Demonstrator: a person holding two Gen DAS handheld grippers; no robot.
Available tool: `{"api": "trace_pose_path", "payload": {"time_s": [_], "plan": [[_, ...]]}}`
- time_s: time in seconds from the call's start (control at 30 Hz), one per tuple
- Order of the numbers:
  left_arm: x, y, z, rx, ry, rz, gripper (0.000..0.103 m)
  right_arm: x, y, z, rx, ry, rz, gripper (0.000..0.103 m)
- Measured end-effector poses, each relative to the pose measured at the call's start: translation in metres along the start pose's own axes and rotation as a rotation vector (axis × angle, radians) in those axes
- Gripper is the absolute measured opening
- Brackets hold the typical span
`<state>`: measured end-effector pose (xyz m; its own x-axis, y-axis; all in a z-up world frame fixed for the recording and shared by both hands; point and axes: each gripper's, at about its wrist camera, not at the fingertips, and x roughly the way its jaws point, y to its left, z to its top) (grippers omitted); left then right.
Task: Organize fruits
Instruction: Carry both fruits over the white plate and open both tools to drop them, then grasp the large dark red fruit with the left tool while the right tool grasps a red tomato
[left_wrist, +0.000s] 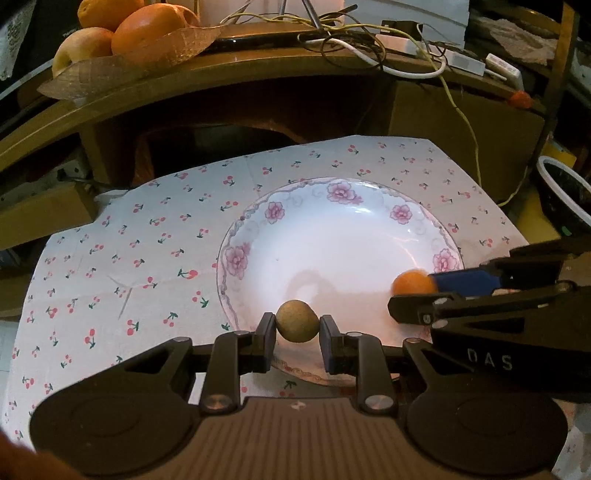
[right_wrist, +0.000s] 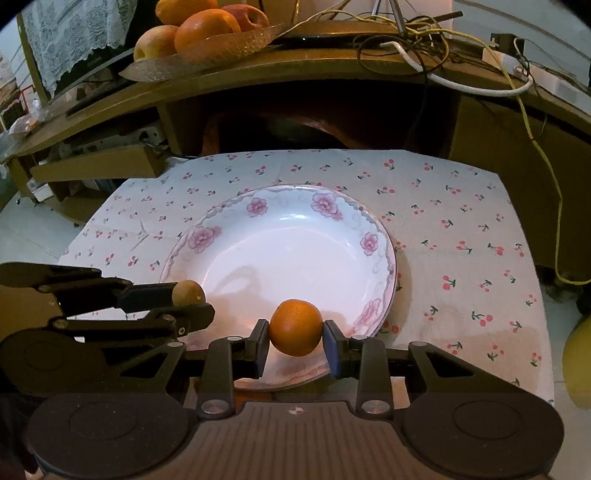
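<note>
My left gripper (left_wrist: 297, 326) is shut on a small round brown fruit (left_wrist: 296, 320) and holds it over the near rim of a white plate with pink flowers (left_wrist: 273, 212). My right gripper (right_wrist: 295, 334) is shut on a small orange fruit (right_wrist: 295, 326) over the same plate (right_wrist: 325, 203), near its front edge. In the left wrist view the right gripper (left_wrist: 413, 291) comes in from the right with the orange fruit (left_wrist: 412, 282). In the right wrist view the left gripper (right_wrist: 190, 299) comes in from the left with the brown fruit (right_wrist: 188, 291). The plate holds nothing.
The plate rests on a cherry-print cloth (left_wrist: 147, 240) over a small table. Behind it stands a wooden shelf unit (left_wrist: 258, 74) with a glass dish of oranges and apples (left_wrist: 122, 37) and tangled cables (left_wrist: 388, 48). A dark bowl (left_wrist: 565, 192) stands at the right.
</note>
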<state>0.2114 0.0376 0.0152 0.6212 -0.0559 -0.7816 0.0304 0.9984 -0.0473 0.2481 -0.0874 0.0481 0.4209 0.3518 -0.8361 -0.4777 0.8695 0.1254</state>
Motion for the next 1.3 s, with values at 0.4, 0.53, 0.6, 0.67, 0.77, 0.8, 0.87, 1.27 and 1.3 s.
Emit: {"api": "trace_pose_path", "payload": {"time_s": [0.4, 0.53, 0.6, 0.67, 0.77, 0.8, 0.87, 1.27, 1.3], "plan": [[-0.006, 0.002, 0.002, -0.003, -0.02, 0.002, 0.034, -0.002, -0.003, 0.001, -0.002, -0.018, -0.006, 0.037], [-0.009, 0.005, 0.002, -0.013, -0.024, 0.005, 0.035, -0.007, -0.005, 0.0, -0.005, -0.029, -0.007, 0.038], [-0.01, 0.006, 0.001, -0.018, -0.025, 0.002, 0.035, -0.009, -0.007, -0.001, -0.002, -0.033, -0.003, 0.038], [-0.011, 0.006, 0.001, -0.02, -0.027, -0.001, 0.035, -0.011, -0.007, -0.001, -0.003, -0.037, -0.002, 0.038], [-0.014, 0.006, 0.0, -0.02, -0.028, -0.005, 0.035, -0.014, -0.008, -0.001, -0.002, -0.041, 0.0, 0.039], [-0.015, 0.006, 0.0, -0.02, -0.029, -0.008, 0.035, -0.014, -0.008, -0.001, -0.001, -0.042, 0.0, 0.039], [-0.017, 0.006, -0.002, -0.02, -0.031, -0.01, 0.036, -0.017, -0.008, -0.002, -0.001, -0.044, 0.004, 0.039], [-0.037, 0.015, -0.017, -0.014, -0.02, -0.035, 0.036, -0.031, -0.003, -0.017, -0.008, -0.023, 0.053, 0.044], [-0.039, 0.016, -0.019, -0.013, -0.018, -0.037, 0.036, -0.032, -0.002, -0.018, -0.009, -0.02, 0.058, 0.044]]}}
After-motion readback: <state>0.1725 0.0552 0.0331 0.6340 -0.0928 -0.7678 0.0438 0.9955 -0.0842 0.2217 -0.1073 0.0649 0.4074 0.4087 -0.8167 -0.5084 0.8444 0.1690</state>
